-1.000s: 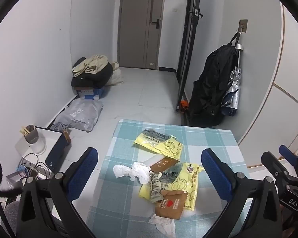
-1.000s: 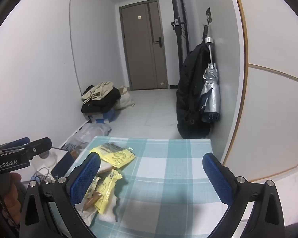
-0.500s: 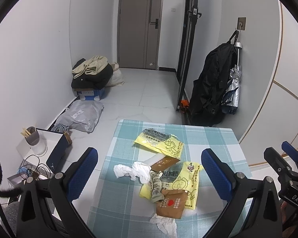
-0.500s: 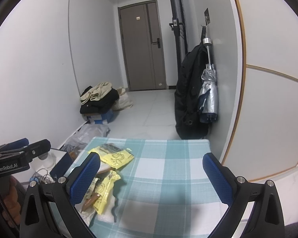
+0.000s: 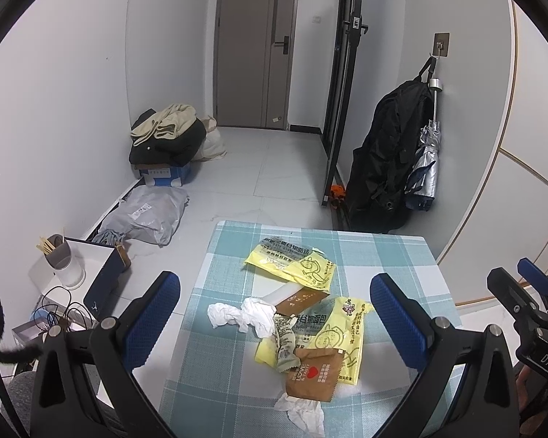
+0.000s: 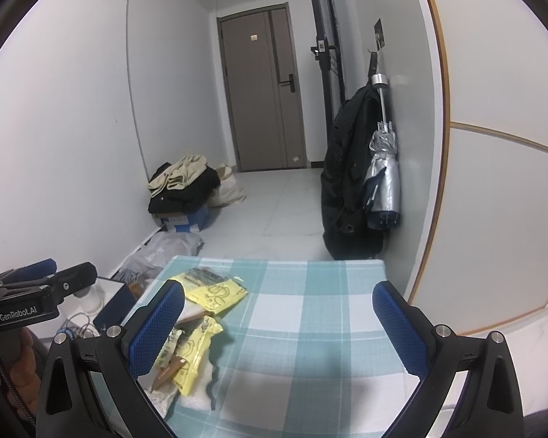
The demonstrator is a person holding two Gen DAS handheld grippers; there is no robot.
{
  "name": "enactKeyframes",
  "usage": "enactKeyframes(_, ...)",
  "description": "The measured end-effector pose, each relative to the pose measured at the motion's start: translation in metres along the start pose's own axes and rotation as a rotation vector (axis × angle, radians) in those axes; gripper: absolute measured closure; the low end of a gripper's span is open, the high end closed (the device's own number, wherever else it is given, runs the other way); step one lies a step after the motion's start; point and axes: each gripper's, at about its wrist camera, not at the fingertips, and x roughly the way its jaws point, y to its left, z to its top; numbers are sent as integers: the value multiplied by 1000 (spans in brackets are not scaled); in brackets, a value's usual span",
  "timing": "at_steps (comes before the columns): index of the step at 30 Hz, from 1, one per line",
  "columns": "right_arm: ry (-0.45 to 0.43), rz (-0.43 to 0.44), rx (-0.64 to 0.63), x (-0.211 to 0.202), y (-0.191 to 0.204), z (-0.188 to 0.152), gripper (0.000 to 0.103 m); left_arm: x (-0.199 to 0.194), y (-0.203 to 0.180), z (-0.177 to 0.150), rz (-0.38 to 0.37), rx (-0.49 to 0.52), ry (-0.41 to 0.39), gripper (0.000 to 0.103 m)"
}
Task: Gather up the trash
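Left wrist view: the left tool hangs with fingers wide apart, holding nothing, over trash heaped mid-table: yellow wrappers with Chinese print, a brown packet reading "LOVE" with a red heart, crumpled tissues. "DAS" marks the right tool.
Right wrist view: right tool apart, empty, above bare checked cloth; trash near the left edge; "GenRobot.AI" on the left tool

The right gripper has edged toward 3 o'clock in the left view, seemingly slightly higher.
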Motion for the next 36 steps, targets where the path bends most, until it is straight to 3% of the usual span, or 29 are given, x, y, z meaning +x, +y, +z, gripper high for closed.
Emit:
enactKeyframes(16, 17, 14, 29, 2, -3, 2, 0, 0, 2, 1, -3, -4, 1, 1)
enactKeyframes(22, -10, -42, 2, 0, 3, 3, 0, 0, 3, 0, -2, -5, -2, 1)
enactKeyframes(36, 9, -19, 45, 2, -5, 3, 0, 0, 6, -1, 0, -13, 2, 1)
